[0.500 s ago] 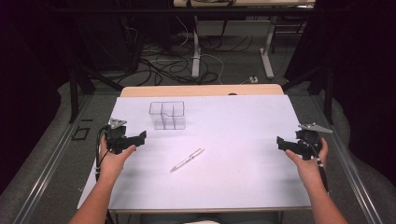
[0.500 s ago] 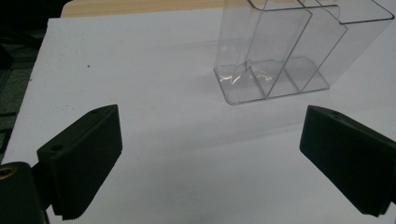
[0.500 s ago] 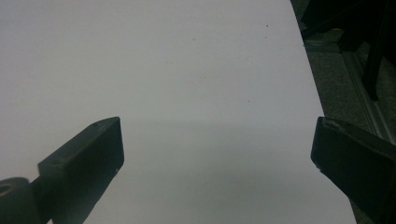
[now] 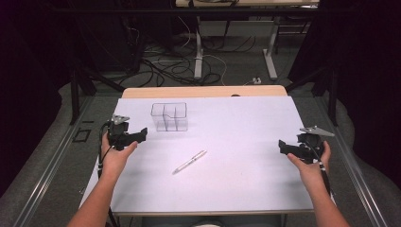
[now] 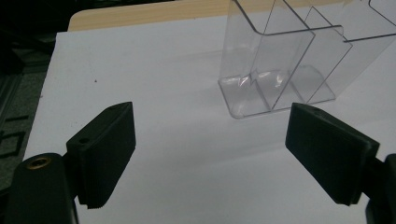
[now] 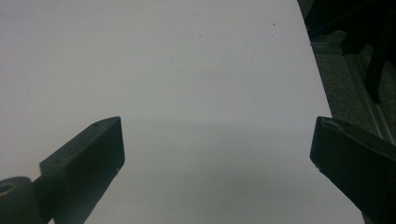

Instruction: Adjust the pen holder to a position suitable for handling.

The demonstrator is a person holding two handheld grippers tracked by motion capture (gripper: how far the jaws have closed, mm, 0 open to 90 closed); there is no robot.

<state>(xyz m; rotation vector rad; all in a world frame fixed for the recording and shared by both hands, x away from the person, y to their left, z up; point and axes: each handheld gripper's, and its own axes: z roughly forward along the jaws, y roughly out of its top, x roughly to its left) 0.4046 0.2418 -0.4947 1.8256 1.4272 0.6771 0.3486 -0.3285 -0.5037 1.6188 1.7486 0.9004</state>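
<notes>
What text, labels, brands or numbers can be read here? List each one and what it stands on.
None can be read.
pen: any print too small to tell.
clear organizer: bare plastic, no label.
white table: plain, only faint specks.
left claw and right claw: plain black pads.

On the worktop a pen lay near the middle, closer to the person. A divided organiser stood behind it, toward the far left. The left claw hovered just left of the organiser; the right claw sat near the right edge, well apart.
</notes>
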